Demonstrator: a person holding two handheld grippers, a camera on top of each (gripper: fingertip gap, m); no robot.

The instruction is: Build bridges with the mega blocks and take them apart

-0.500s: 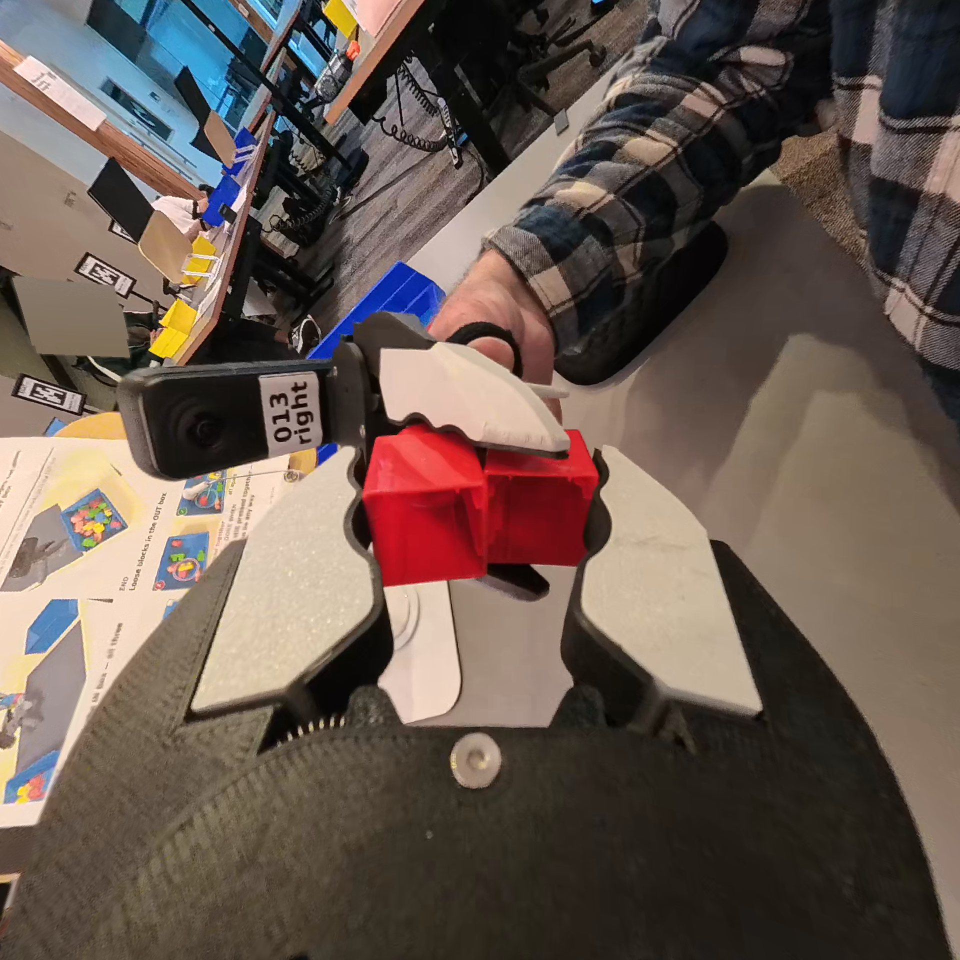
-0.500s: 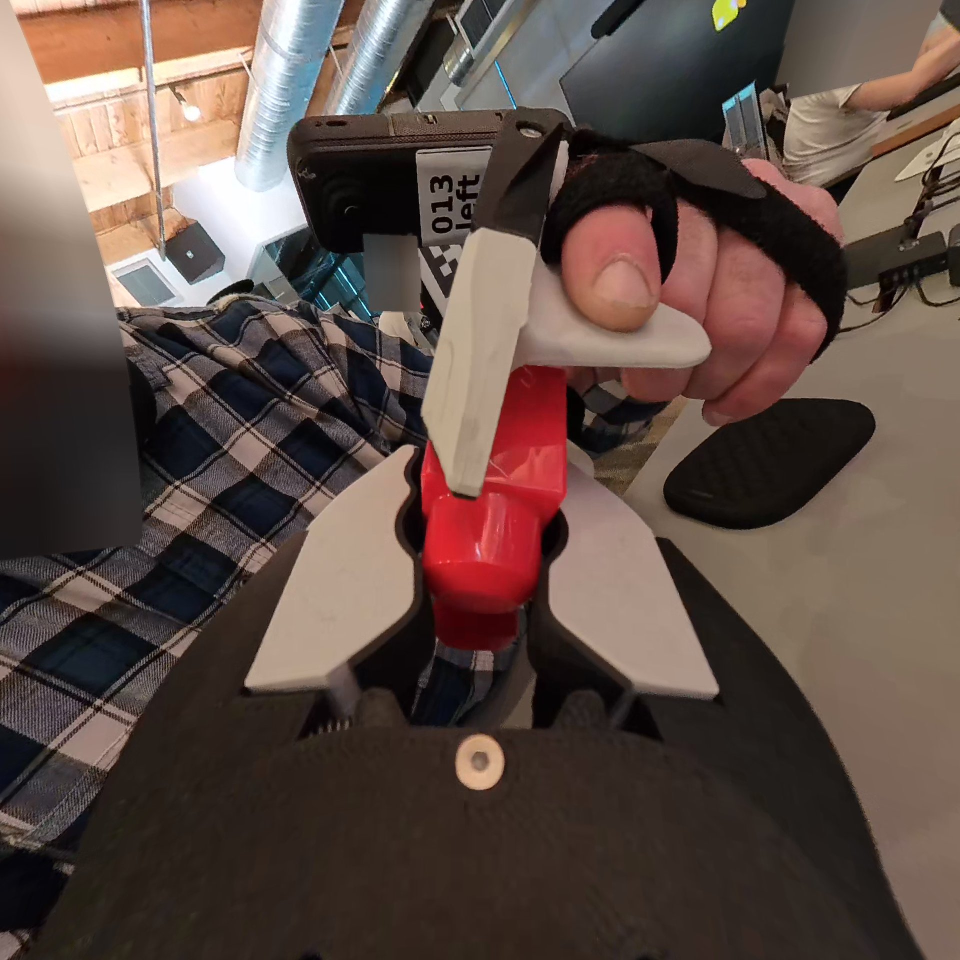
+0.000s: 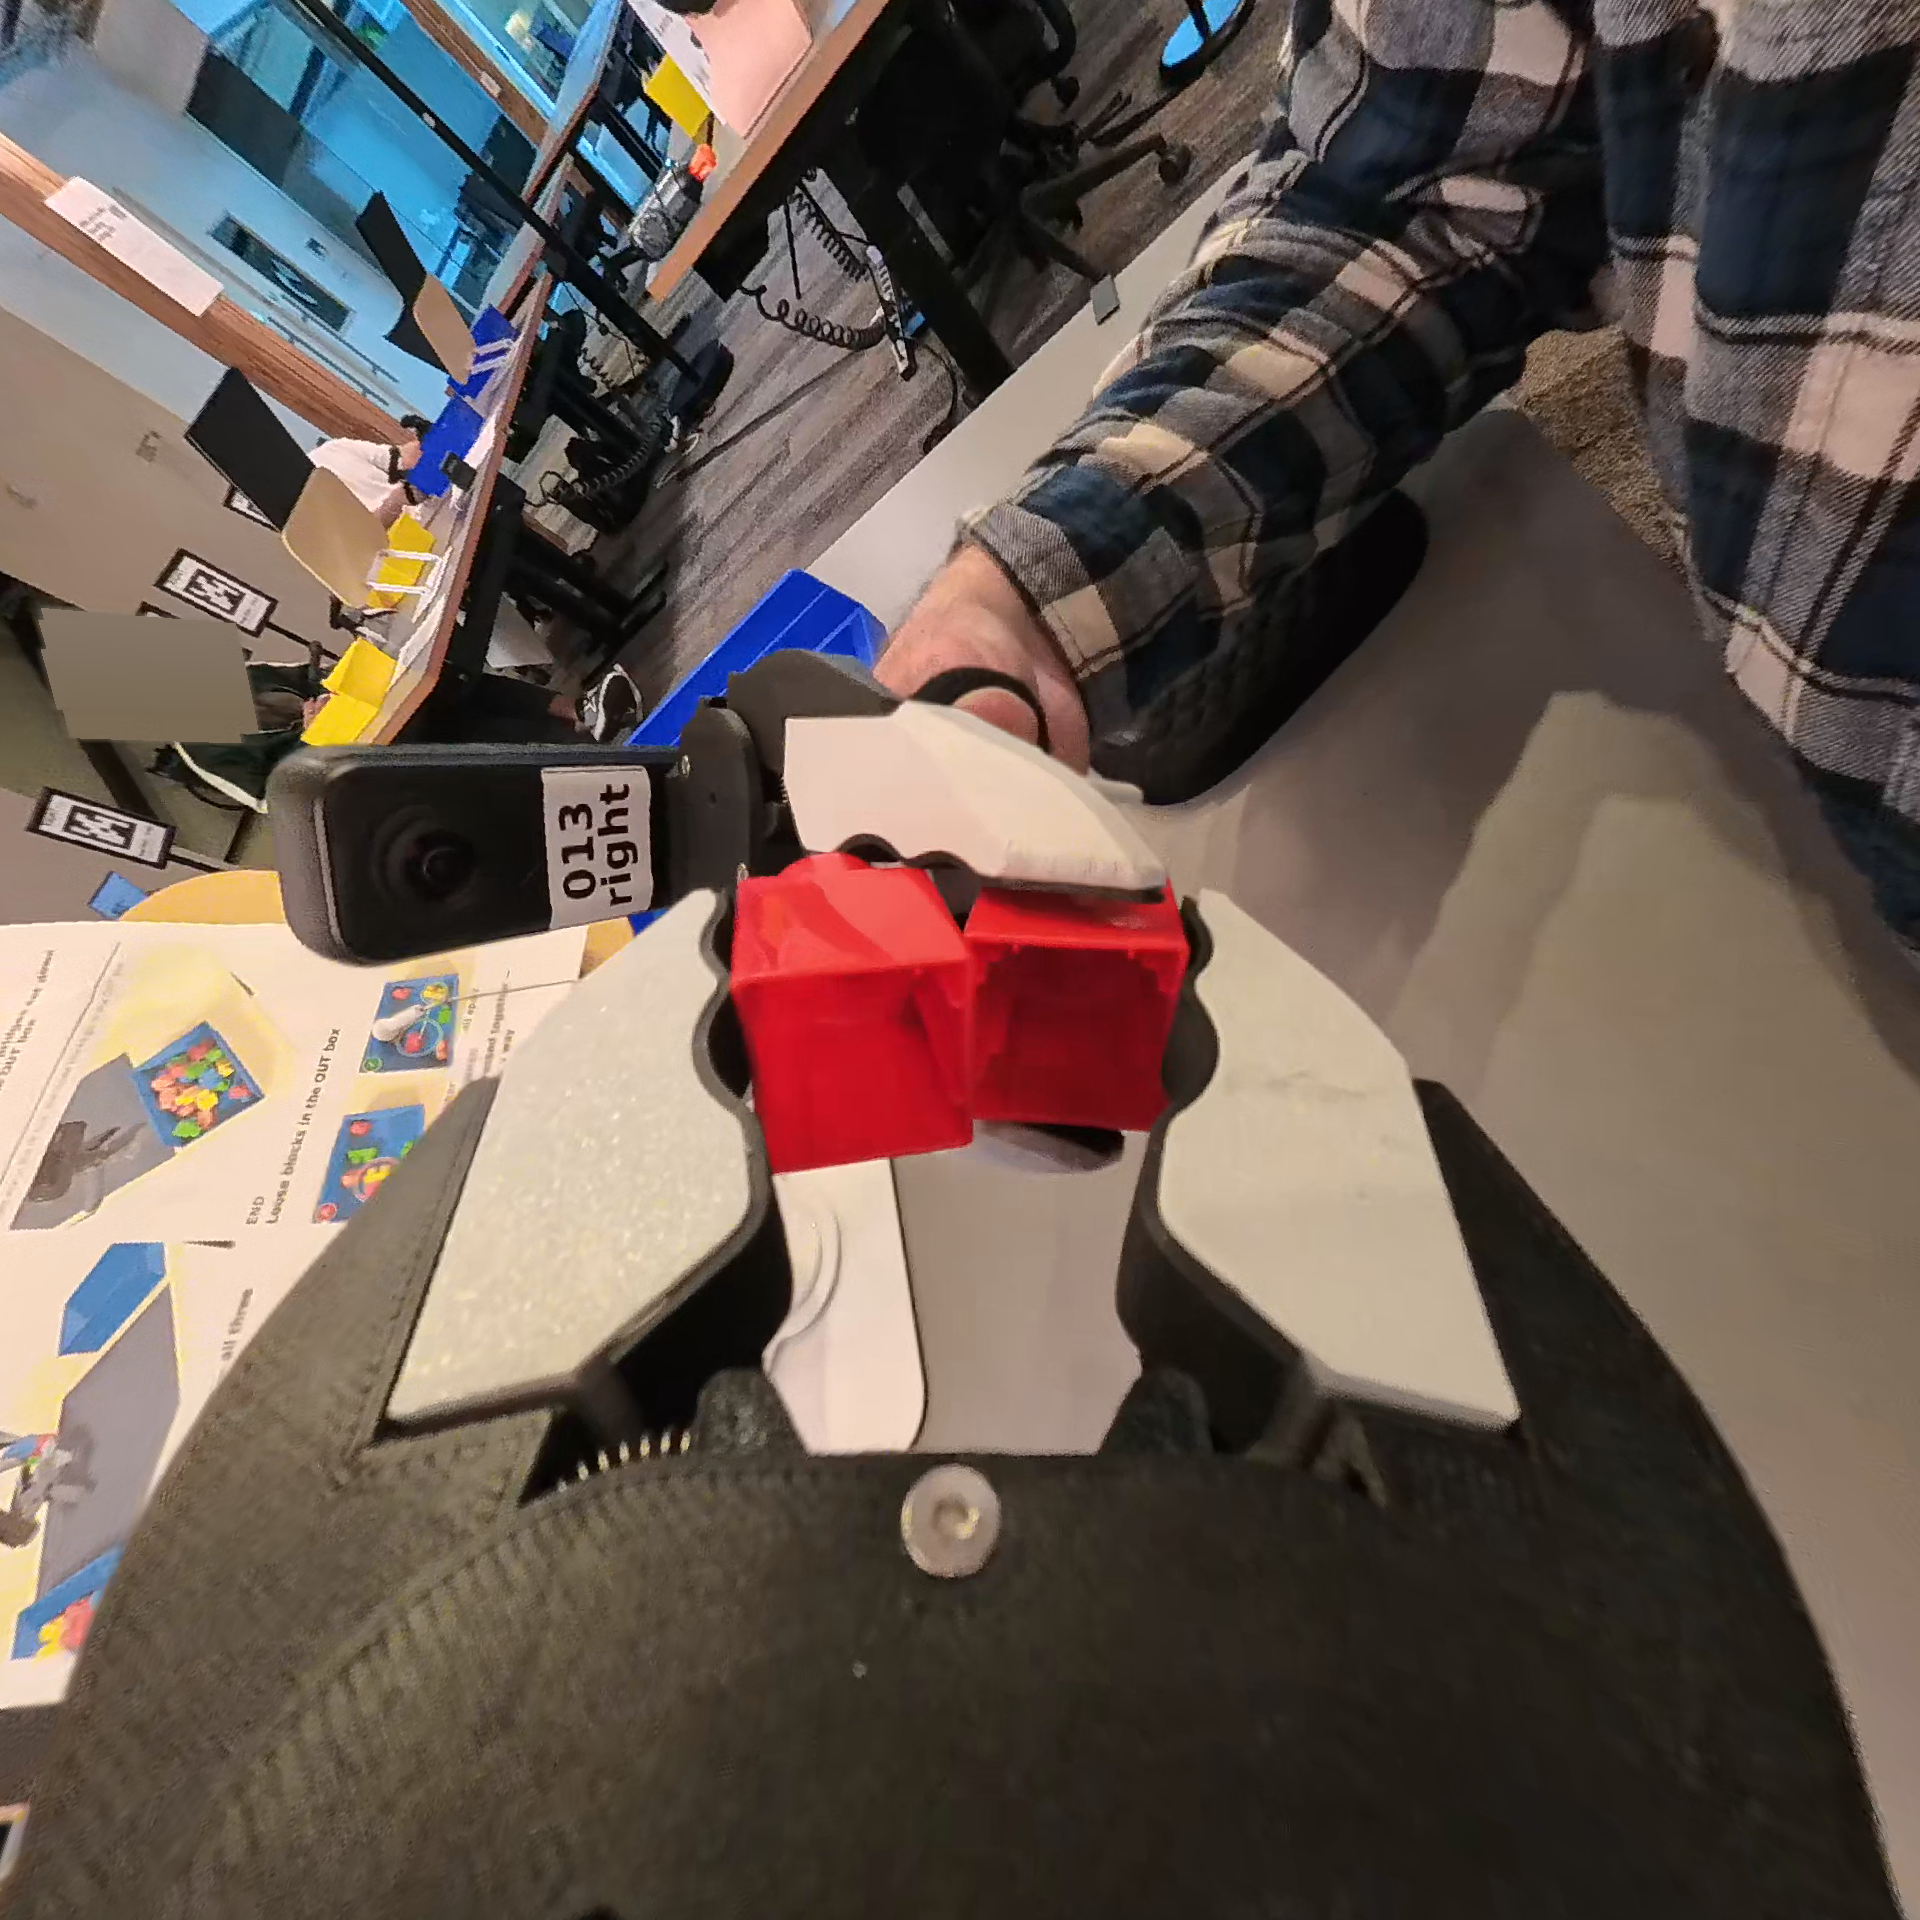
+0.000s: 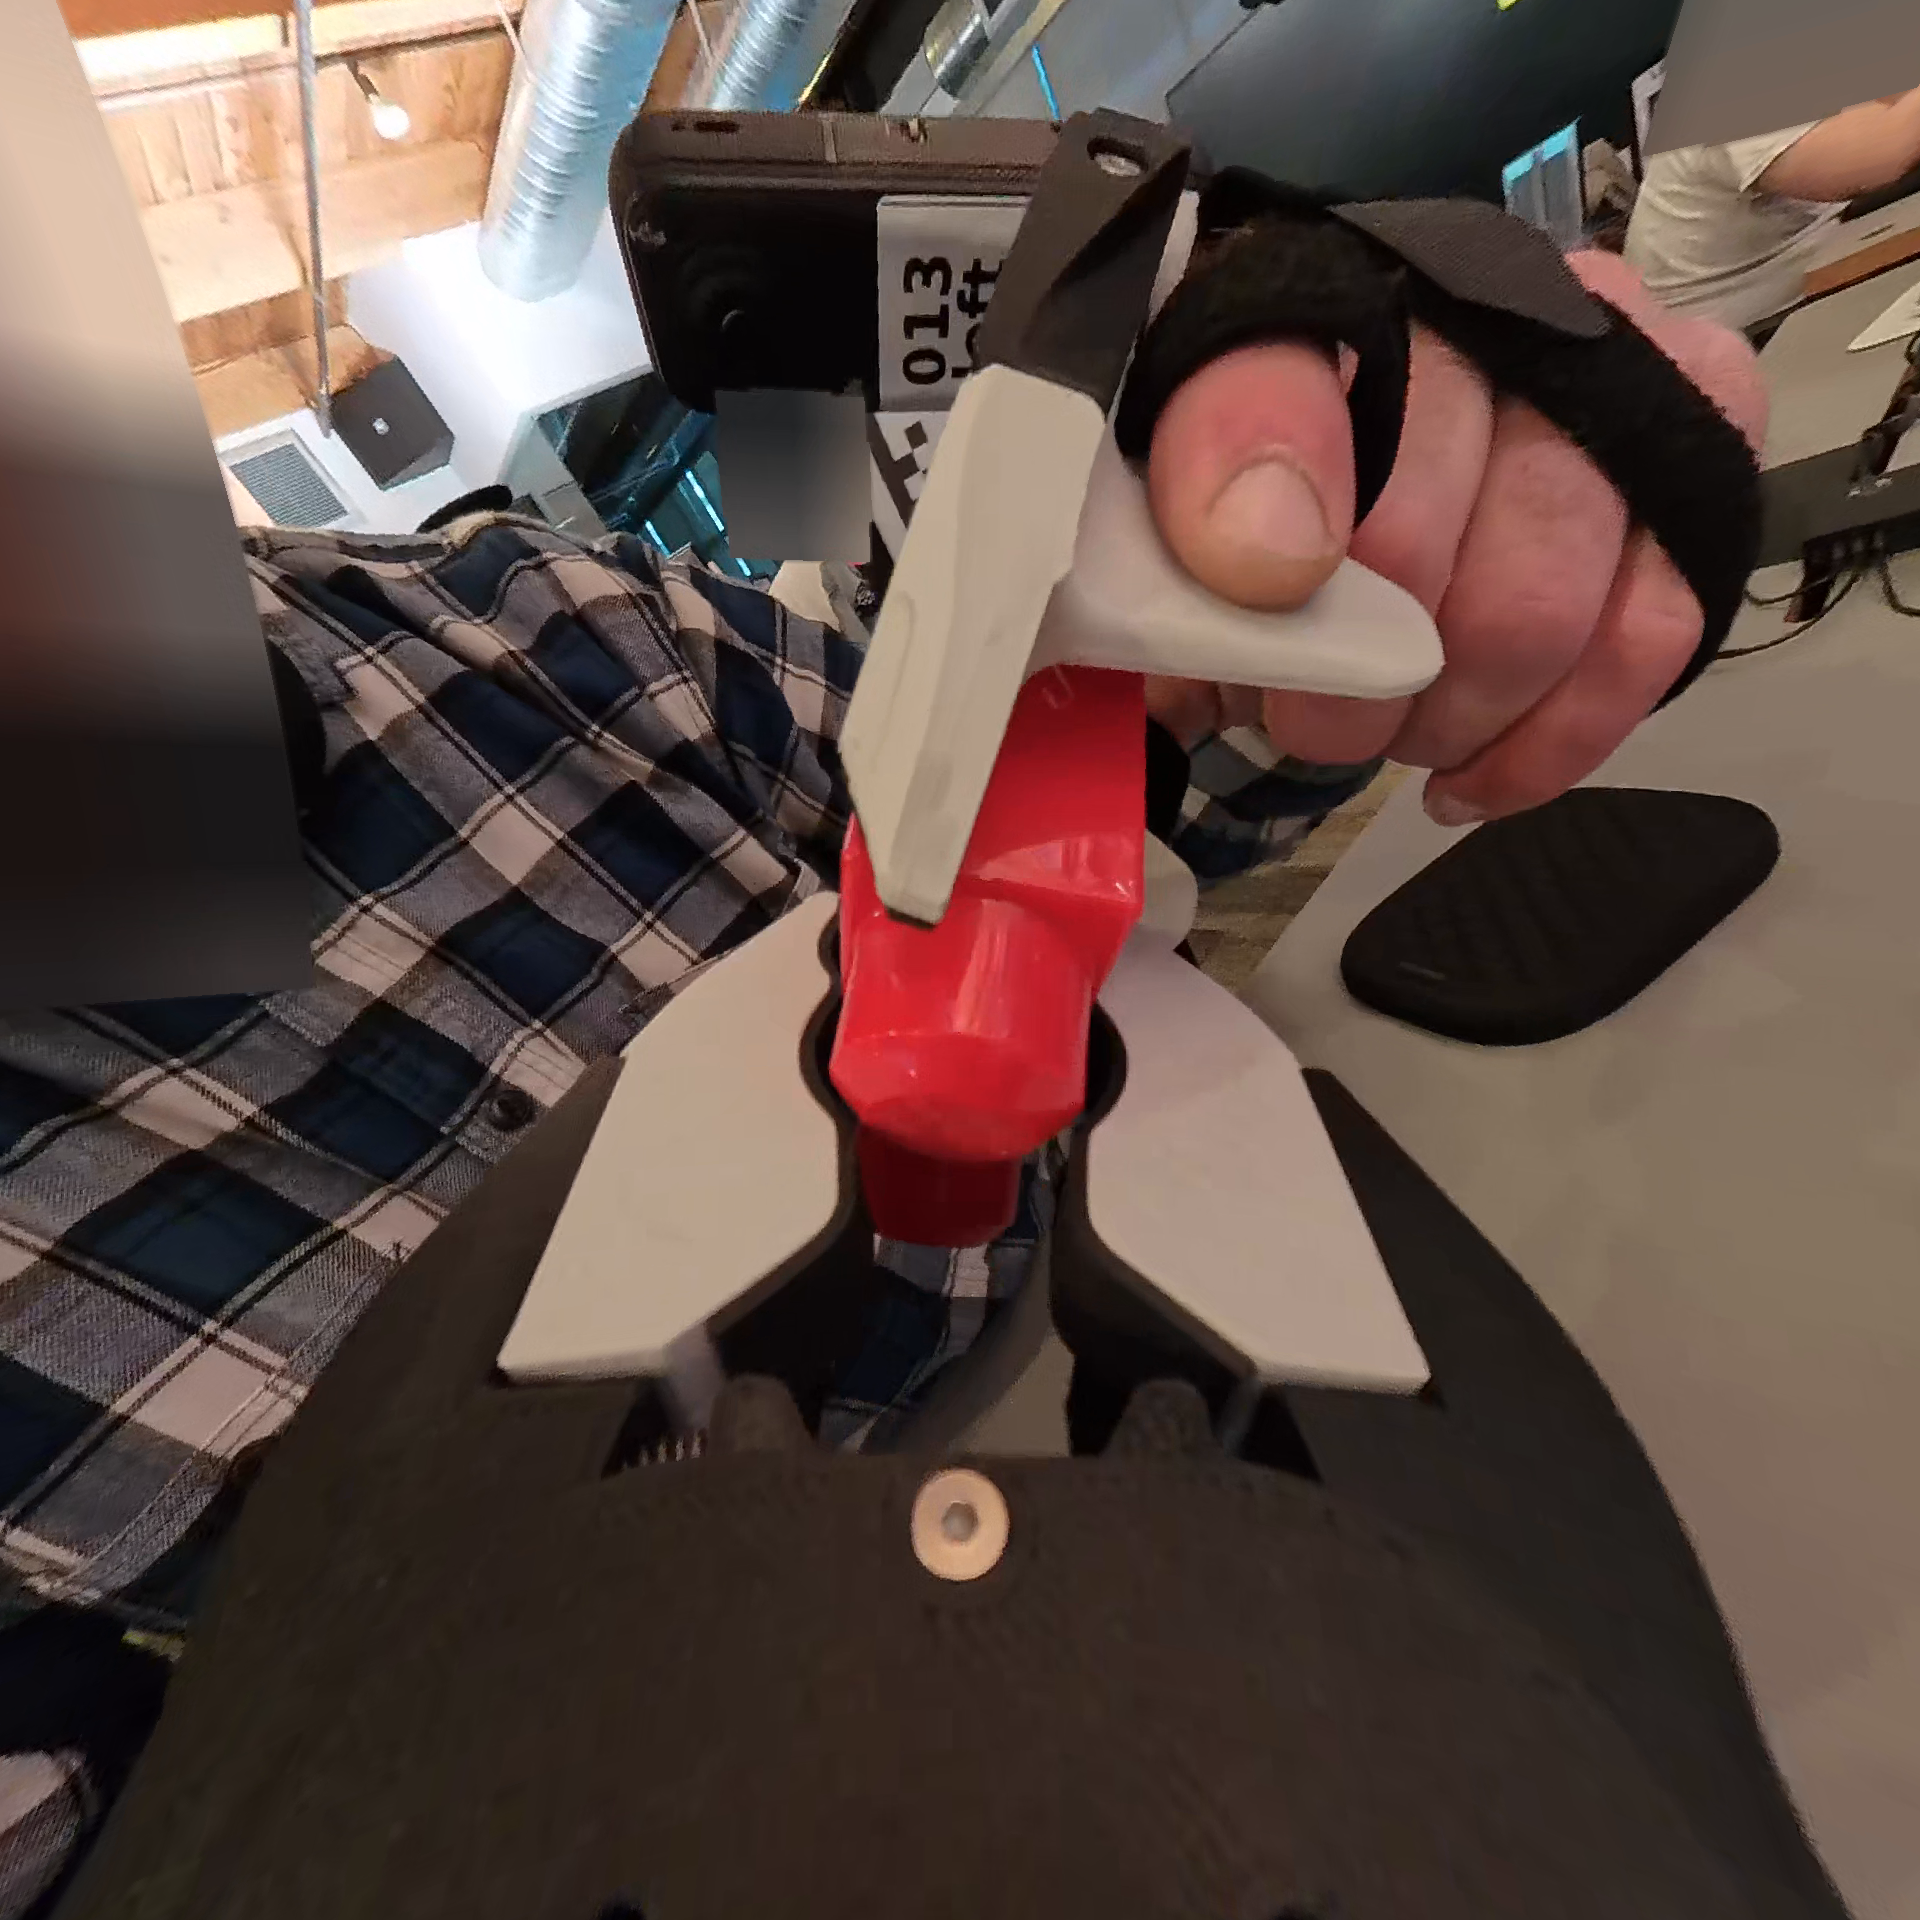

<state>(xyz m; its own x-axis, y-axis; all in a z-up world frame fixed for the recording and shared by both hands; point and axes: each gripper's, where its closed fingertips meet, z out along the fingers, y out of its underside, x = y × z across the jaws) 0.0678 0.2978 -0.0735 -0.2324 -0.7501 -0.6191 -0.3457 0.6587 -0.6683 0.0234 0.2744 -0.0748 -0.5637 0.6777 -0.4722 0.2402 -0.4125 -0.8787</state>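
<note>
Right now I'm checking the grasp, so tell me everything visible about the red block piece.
The red block piece is glossy plastic, seemingly two blocks joined side by side, hollow undersides facing the left camera, a round stud showing on one end. It is held above the grey table, the left gripper clamping its sides, the right gripper gripping it crosswise.

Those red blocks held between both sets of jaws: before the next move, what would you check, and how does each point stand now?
1. Left gripper jaws press both outer sides of the red blocks: ok.
2. Right gripper jaws clamp one red block: ok.
3. Blocks clear of the table: ok.
4. Seam between the two blocks shows: ok.
5. Studs fully seated or parted: cannot tell.
</note>
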